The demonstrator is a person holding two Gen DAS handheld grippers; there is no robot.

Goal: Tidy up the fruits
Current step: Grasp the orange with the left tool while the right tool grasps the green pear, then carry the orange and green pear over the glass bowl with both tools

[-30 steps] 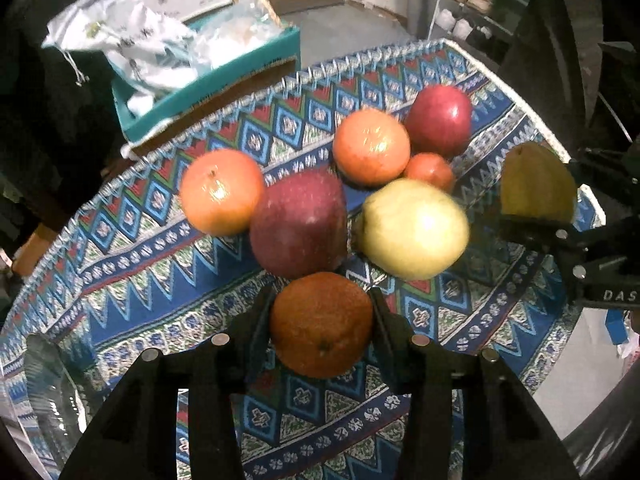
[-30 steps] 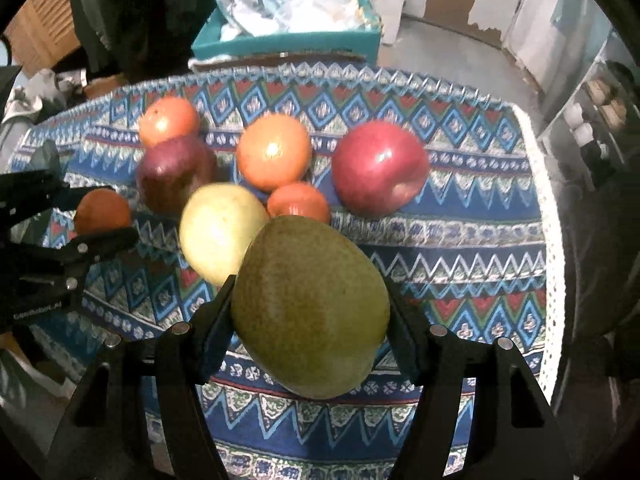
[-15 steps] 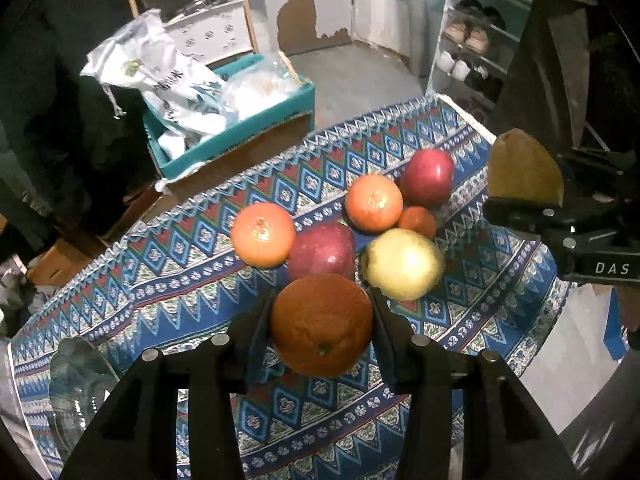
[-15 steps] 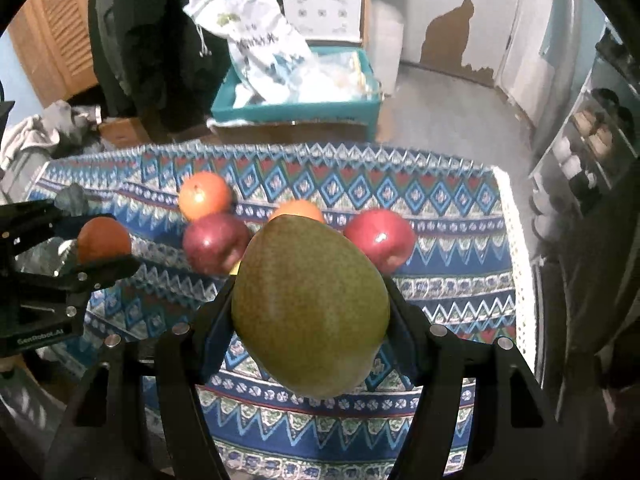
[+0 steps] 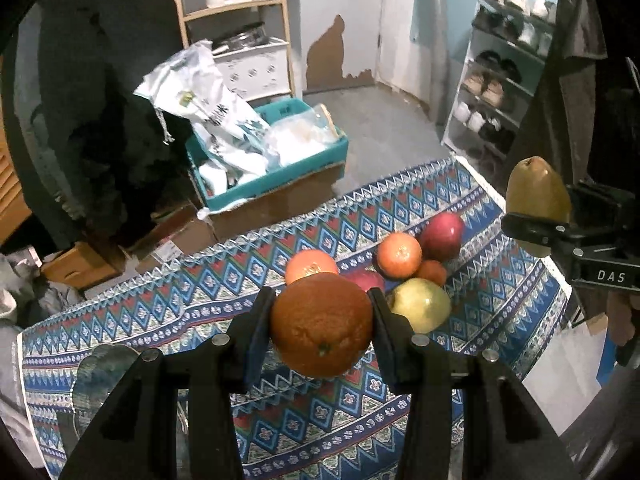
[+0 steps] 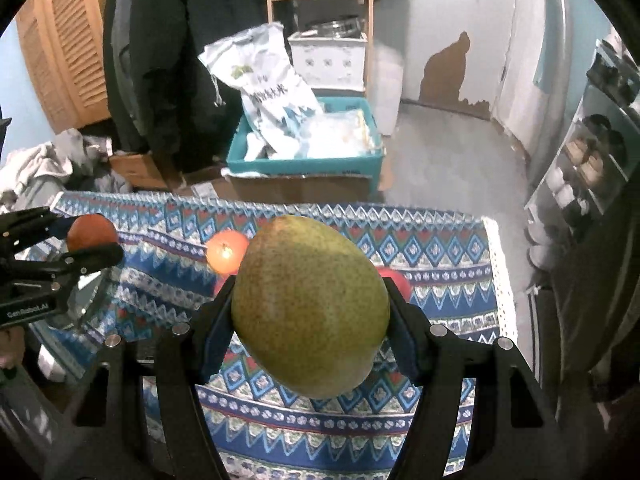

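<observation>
The left claw is clamped on an orange, held in the air above the desk. The right claw grips a mango at both sides, also clear of the desk. Below them, toward the desk's far right corner, lie two more oranges, two red apples, a green apple and a tangerine, close together. A glass bowl stands near the left edge.
</observation>
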